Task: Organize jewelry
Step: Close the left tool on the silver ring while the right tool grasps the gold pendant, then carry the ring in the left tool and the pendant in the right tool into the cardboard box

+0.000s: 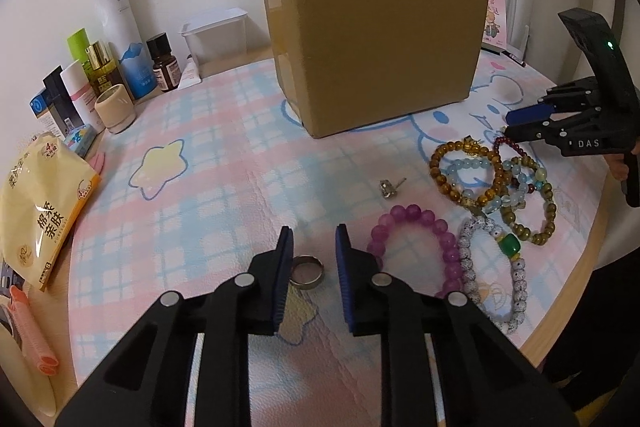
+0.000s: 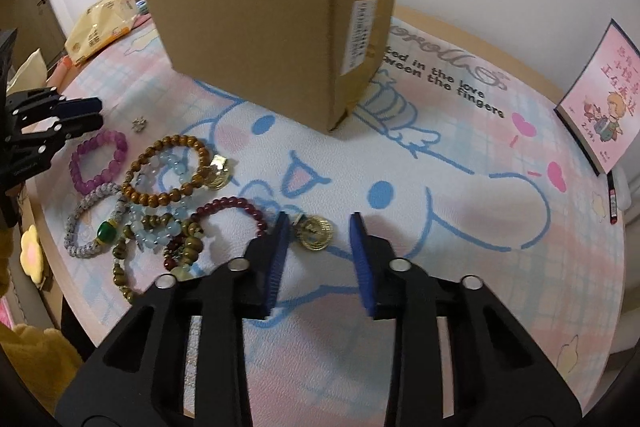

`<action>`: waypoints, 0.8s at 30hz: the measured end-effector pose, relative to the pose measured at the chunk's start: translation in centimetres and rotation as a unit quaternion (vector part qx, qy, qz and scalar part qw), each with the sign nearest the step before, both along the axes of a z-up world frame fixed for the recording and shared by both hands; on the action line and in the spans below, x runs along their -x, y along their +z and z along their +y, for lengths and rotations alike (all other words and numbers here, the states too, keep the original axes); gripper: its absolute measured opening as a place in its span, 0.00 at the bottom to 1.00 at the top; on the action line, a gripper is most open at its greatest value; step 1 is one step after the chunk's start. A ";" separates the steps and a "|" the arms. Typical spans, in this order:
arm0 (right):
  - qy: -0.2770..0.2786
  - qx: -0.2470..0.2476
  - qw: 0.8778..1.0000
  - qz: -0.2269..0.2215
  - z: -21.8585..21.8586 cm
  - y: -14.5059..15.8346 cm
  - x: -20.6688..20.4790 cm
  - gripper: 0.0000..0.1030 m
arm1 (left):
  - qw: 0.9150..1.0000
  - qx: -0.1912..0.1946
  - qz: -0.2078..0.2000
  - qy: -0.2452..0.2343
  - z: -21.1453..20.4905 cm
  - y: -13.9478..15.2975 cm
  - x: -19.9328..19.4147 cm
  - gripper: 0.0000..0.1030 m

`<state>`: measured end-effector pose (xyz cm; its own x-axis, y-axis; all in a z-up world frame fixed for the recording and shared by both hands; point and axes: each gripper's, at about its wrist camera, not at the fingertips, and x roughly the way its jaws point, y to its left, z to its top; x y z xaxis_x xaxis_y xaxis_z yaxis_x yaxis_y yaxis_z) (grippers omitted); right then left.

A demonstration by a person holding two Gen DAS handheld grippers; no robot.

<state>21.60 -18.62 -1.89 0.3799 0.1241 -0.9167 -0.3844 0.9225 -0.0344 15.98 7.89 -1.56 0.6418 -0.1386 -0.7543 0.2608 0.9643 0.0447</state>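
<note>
A brown cardboard box [image 1: 372, 55] stands on the pastel mat [image 1: 200, 187]; it also shows in the right wrist view [image 2: 264, 23]. My left gripper [image 1: 314, 239] is open, with a silver ring [image 1: 306, 271] lying on the mat between its fingers. A purple bead bracelet [image 1: 416, 247], a small stud earring [image 1: 389, 187] and a heap of bead bracelets [image 1: 492, 183] lie to its right. My right gripper [image 2: 319, 227] is open over a gold coin pendant [image 2: 316, 233] on a dark red bracelet [image 2: 228, 211].
Bottles and jars [image 1: 116, 39] line the back left by the wall. A yellow tissue pack [image 1: 36, 195] lies at the left edge. A white plastic container [image 1: 216, 35] stands behind the box. A pink picture card [image 2: 600, 103] leans at the right.
</note>
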 end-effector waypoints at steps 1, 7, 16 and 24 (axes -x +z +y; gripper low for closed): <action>0.005 0.004 1.000 -0.003 0.2 0.0 0.1 0.21 | 1.000 0.002 0.000 0.002 0.1 0.0 -0.1 0.19; 0.013 0.008 1.000 -0.007 0.7 0.0 0.5 0.15 | 1.000 0.000 -0.004 0.007 0.3 -0.1 -0.2 0.10; 0.005 0.000 1.000 -0.011 0.1 0.9 0.7 0.15 | 1.000 0.026 0.002 0.011 1.4 0.4 -0.1 0.02; 0.000 -0.004 1.000 -0.027 -0.1 2.4 1.2 0.15 | 0.999 0.030 0.005 0.016 2.0 0.7 0.7 0.03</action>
